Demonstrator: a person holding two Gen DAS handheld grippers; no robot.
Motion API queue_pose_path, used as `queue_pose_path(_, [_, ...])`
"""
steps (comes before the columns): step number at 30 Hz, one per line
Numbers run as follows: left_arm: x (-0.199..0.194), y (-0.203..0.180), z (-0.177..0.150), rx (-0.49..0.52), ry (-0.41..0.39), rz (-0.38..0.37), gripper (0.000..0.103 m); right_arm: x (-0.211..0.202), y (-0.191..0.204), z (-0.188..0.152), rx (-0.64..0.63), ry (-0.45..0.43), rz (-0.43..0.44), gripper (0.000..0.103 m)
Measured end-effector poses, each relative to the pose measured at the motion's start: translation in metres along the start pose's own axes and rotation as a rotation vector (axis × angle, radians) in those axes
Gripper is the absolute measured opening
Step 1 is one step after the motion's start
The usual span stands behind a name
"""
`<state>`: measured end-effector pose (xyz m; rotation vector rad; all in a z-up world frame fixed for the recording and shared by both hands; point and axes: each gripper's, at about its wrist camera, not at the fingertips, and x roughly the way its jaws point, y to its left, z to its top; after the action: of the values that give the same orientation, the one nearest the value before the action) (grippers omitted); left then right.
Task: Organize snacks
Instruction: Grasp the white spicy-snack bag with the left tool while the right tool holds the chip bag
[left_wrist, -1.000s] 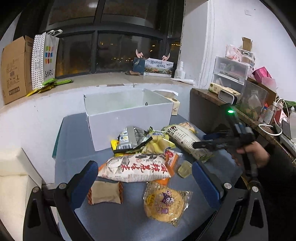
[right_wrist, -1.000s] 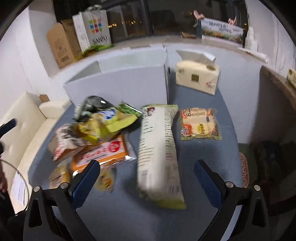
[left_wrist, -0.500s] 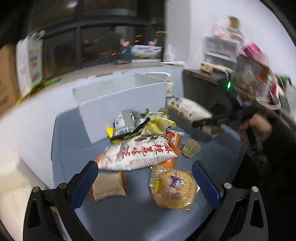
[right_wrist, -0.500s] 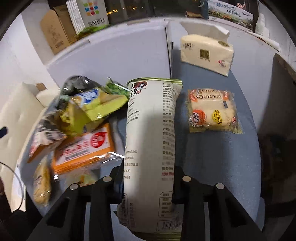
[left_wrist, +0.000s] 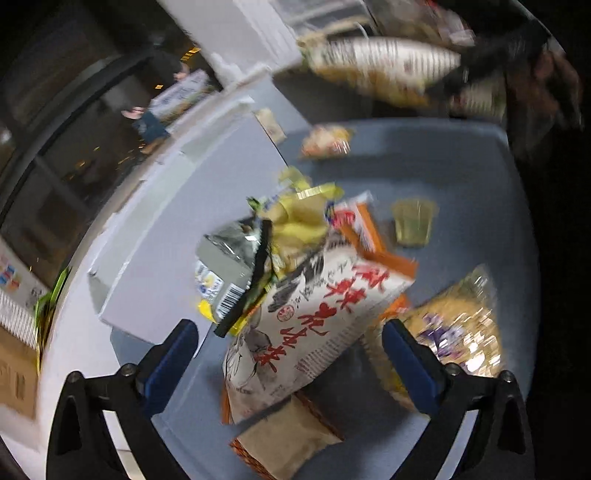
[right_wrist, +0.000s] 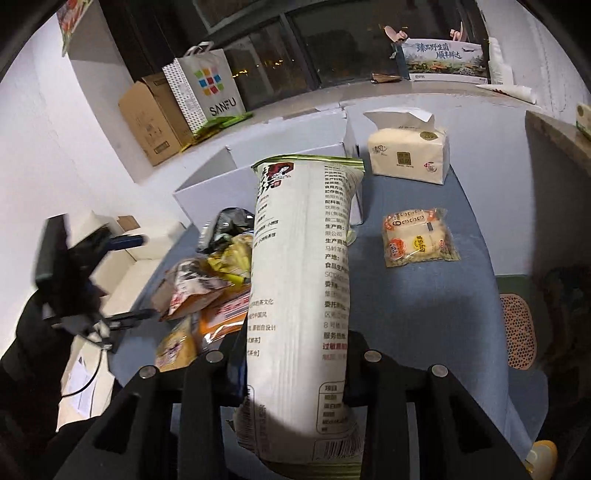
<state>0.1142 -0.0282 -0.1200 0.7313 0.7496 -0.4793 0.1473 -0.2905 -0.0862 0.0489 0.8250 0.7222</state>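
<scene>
Blue-grey cloth covers the tabletop (left_wrist: 461, 155) in the left wrist view, which is blurred and tilted. The left tool (left_wrist: 288, 354) is seen released, its jaws wide though they have just been closing a little, and no pad is pressed on anything. Between its blue pads (left_wrist: 173, 350), at 6 o'clock, a white bag with red characters (left_wrist: 314, 314) is lying on the snack pile. A round cake in clear wrap (left_wrist: 458, 325) is found at 4 o'clock, a small green packet (left_wrist: 412, 223) at 2 o'clock. The white box (left_wrist: 173, 236) is placed at 9 o'clock, just beside the pile. At 1 o'clock the long white snack bag (left_wrist: 380, 62) is held up in the air.

In the right wrist view the right tool (right_wrist: 295, 365) is clenched on the long white snack bag (right_wrist: 301, 280), lifted over the tabletop (right_wrist: 424, 302). The white box (right_wrist: 221, 184) is seen at 11 o'clock, a tissue pack (right_wrist: 408, 155) at 1 o'clock, a bread packet (right_wrist: 417, 242) at 2 o'clock. The left tool (right_wrist: 125, 277) appears at 9 o'clock.
</scene>
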Motion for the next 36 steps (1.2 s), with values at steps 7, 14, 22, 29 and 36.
queue_pose_path(7, [0.032, 0.011, 0.001, -0.029, 0.033, -0.131, 0.071, 0.001, 0.004, -0.002, -0.01, 0.009, 0.005, 0.038])
queue_pose_path(14, [0.002, 0.029, 0.001, -0.216, -0.077, -0.177, 0.039, 0.003, 0.007, -0.004, -0.012, 0.015, 0.022, 0.038])
queue_pose_path(22, [-0.035, 0.015, -0.008, -0.325, -0.179, -0.186, 0.027, 0.007, 0.012, -0.003, -0.013, 0.018, 0.036, 0.038])
queue_pose_path(29, [-0.083, 0.023, -0.005, -0.472, -0.376, -0.135, 0.024, 0.006, 0.017, 0.0, -0.009, 0.003, 0.057, 0.038])
queue_pose_path(36, [-0.109, 0.062, 0.013, -0.639, -0.559, -0.044, 0.022, 0.004, 0.029, 0.023, -0.041, -0.043, 0.065, 0.038])
